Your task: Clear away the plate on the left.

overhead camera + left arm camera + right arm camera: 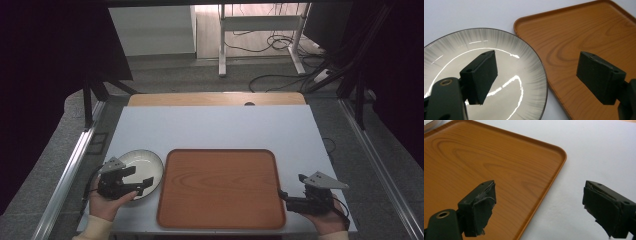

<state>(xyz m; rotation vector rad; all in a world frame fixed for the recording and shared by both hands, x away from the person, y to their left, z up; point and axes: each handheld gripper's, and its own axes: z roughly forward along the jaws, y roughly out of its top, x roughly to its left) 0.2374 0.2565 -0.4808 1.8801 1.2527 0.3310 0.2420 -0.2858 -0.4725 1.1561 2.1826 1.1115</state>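
A white plate (145, 160) with a grey streaked rim lies on the table, just left of an empty orange wood-grain tray (220, 187). My left gripper (140, 177) hovers open over the plate's near right edge. In the left gripper view, one jaw is above the plate (454, 47) and the other above the tray (584, 30), with the left gripper (539, 80) holding nothing. My right gripper (292, 186) is open at the tray's near right corner. In the right gripper view, the right gripper (539, 205) straddles the tray's rim (560, 157).
The white tabletop (215, 127) stretches bare behind the tray, and a wooden strip (215, 98) runs along its far edge. Metal rails (70, 170) flank the table. Cables and a desk frame (260, 40) lie on the floor beyond.
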